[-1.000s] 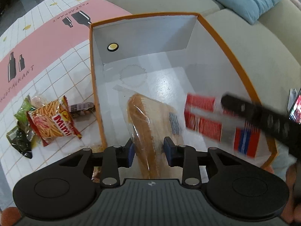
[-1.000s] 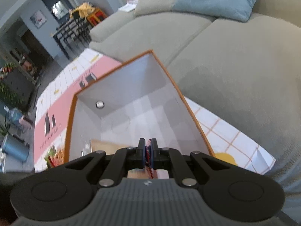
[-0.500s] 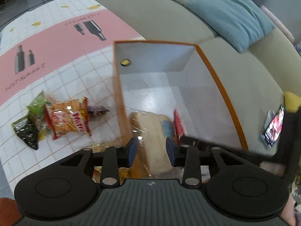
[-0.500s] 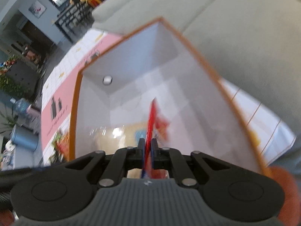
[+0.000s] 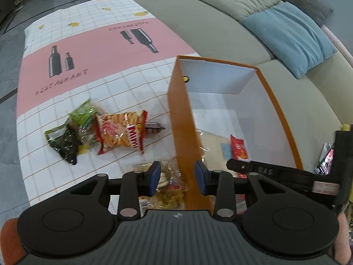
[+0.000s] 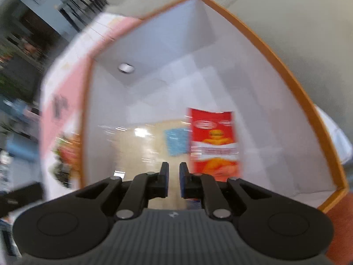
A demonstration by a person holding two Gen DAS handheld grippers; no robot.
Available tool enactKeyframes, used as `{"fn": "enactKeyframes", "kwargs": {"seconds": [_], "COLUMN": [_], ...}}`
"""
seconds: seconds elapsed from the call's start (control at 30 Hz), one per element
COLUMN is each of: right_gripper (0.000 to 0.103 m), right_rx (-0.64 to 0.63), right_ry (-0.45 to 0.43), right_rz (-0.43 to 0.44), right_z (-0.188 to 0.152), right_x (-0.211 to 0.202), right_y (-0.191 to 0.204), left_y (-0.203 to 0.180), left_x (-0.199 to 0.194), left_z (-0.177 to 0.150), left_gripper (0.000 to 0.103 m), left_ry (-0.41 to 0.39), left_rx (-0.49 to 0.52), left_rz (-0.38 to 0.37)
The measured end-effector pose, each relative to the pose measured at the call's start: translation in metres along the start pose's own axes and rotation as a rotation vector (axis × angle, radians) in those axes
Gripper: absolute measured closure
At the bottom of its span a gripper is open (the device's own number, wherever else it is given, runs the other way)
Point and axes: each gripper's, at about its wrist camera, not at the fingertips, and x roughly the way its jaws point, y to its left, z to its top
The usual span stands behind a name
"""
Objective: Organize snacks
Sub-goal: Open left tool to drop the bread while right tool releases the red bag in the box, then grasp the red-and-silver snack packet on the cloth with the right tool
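My right gripper [image 6: 173,173] is inside the orange-rimmed box [image 5: 183,119], its jaws opening with nothing between them; the red snack packet [image 6: 214,141] lies on the box floor just ahead and to its right, beside a clear-wrapped pale pack [image 6: 141,141]. My left gripper [image 5: 177,177] hangs spread and empty over the box's left wall. The loose snacks, a red fries bag [image 5: 121,133] among them, lie on the bench ahead and to its left, so I judge the left hand nearer.
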Motion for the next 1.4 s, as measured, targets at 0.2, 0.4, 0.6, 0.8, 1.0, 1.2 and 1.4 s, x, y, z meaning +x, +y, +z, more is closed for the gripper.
{"fn": "enactKeyframes", "kwargs": {"seconds": [0.2,0.4,0.6,0.8,1.0,1.2,1.4], "right_gripper": [0.094,0.094,0.094,0.091,0.075,0.063,0.04], "right_rx": [0.013,-0.04,-0.083,-0.254,-0.405,-0.537,-0.644], "right_ry": [0.075,0.111,0.06,-0.135,-0.191,-0.029,0.091], "right_rz": [0.117,-0.051,-0.077,-0.048,0.099,0.119,0.113], "right_z": [-0.008,-0.019,-0.02,-0.039,-0.085,-0.132,-0.163], "right_x": [0.011,0.032,0.02,-0.031,-0.058,-0.02,0.02], "right_y": [0.016,0.023,0.034,0.069,0.105,0.129,0.151], "left_y": [0.015,0.032,0.047,0.066,0.092,0.121,0.133], "left_x": [-0.012,-0.028,-0.04,-0.053,-0.035,-0.015,-0.011], "left_z": [-0.009,-0.016,-0.022,-0.031,-0.061,-0.092,-0.104], "left_gripper": [0.061,0.06,0.053,0.038,0.036,0.037,0.037], "left_ry": [-0.025,-0.051,-0.051,-0.05,0.062,0.151,0.156], "left_rx": [0.007,0.0,-0.029,-0.072,-0.122,-0.239,-0.235], "left_rz": [0.023,0.035,0.007,-0.001,0.07,0.098,0.179]}}
